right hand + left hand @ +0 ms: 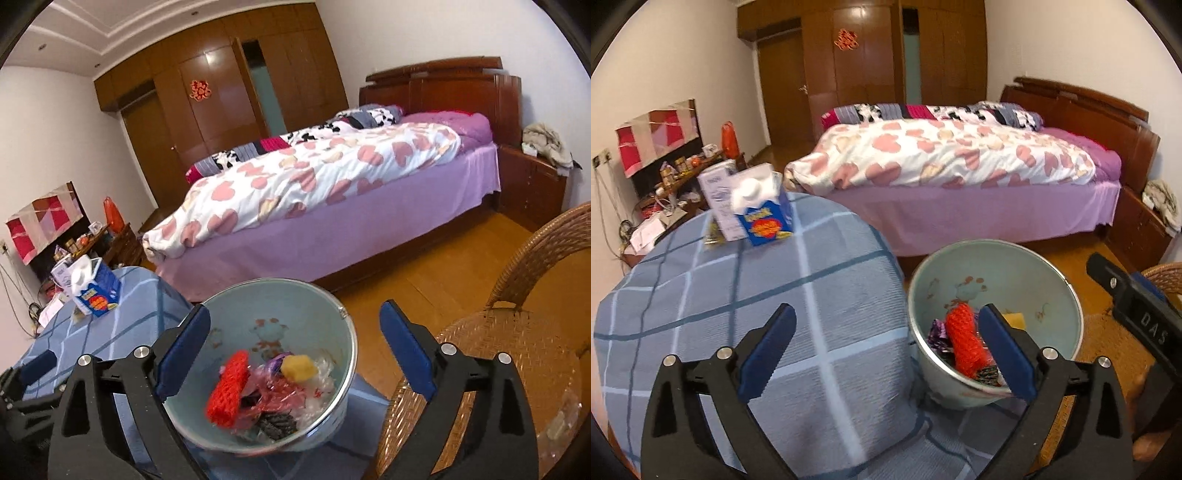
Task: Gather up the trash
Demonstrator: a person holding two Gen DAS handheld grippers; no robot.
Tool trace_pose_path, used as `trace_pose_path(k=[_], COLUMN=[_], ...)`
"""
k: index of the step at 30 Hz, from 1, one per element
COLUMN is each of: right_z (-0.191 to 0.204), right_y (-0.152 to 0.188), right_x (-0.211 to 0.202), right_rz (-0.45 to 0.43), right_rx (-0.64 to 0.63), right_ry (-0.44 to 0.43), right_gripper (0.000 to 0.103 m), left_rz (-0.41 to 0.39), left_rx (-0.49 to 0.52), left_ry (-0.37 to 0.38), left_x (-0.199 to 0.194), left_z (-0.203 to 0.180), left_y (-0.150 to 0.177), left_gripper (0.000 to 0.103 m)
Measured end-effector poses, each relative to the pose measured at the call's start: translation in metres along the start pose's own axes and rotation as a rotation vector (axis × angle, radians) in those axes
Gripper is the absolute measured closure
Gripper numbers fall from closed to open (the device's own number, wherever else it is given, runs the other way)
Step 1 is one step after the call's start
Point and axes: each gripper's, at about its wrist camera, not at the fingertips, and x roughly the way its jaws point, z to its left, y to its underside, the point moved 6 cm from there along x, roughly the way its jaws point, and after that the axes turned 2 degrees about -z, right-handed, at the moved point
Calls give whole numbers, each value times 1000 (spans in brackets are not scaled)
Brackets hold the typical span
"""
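A pale green bucket (993,280) stands at the right side of the table, on the blue checked cloth (820,295). Inside lie a red net roll (966,339), a purple wrapper and a yellow lump (299,367) among pink and clear plastic. A blue carton (764,214) with a white cap and a white carton (716,188) stand at the table's far side. My left gripper (890,354) hangs open over the cloth, its right finger in front of the bucket's rim, nothing held. My right gripper (295,328) is open above the bucket (325,306), its pads not touching it.
A bed (332,192) with a heart-patterned duvet fills the room beyond the table. A wicker chair (517,332) stands right beside the bucket on the wooden floor. A cluttered low cabinet (676,173) lines the left wall. Wardrobes stand at the back.
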Motion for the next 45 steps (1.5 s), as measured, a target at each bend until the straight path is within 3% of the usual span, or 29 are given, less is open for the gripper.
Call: trace_pose_path(k=[12,19,45], right_z=[35,37,33], right_y=[16,4,-4], right_x=[-66,-92,-102], right_rz=[-87,-156,-185], right_rx=[-66,-63,-37], right_ry=[-8,-12,-23], right_gripper=[9,9,9], left_rz=[-125,-156,-188], left_rx=[-31,-41,-22], left_ry=[-108,-120,-141], left_x=[-76,-100,-112], left_z=[44,51,46], left_y=[6,6,0], left_gripper=[6,6,6])
